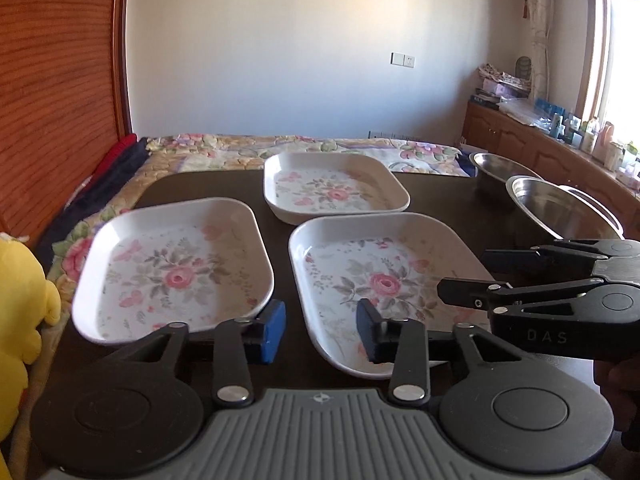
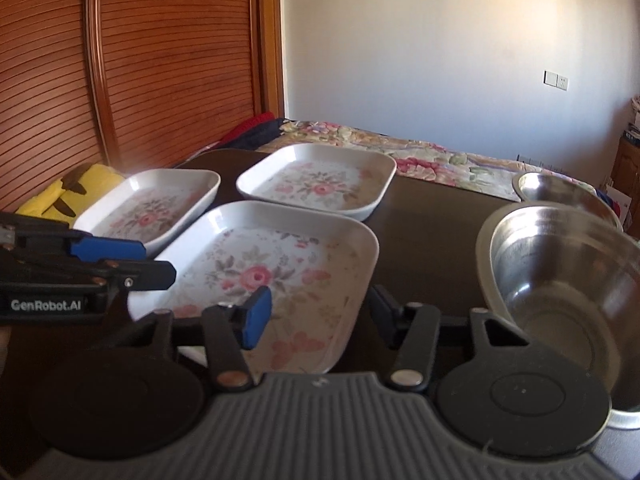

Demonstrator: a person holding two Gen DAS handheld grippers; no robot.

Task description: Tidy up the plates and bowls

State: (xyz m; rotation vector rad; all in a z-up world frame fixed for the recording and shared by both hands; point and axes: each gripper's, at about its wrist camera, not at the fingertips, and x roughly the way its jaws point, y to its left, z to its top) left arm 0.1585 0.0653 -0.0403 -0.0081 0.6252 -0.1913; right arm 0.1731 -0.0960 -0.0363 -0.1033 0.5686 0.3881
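Hovering with both sets of jaws open and empty, you had stacked nothing yet: three flowered plates lay apart on the counter (image 1: 432,196), two steel bowls at right, so closing your left gripper (image 1: 320,330) on the left plate (image 1: 176,268) seemed next.

**Both grippers held low at the near edge of the worktop, fingers spread**

The left gripper (image 1: 321,330) points forward over the near edge of the worktop, level, its two fingers (image 1: 272,330) set wide apart with nothing between them. One fingertip is blue, the other dark.

The right gripper (image 2: 316,314) sits just beside it toward the right side of the worktop, also level and facing forward, its fingers (image 2: 256,316) likewise parted and gripping nothing. In the left wrist view its dark body crosses the right edge of the frame, and part of a hand (image 1: 618,384) shows beneath it, wrapped around the handle.
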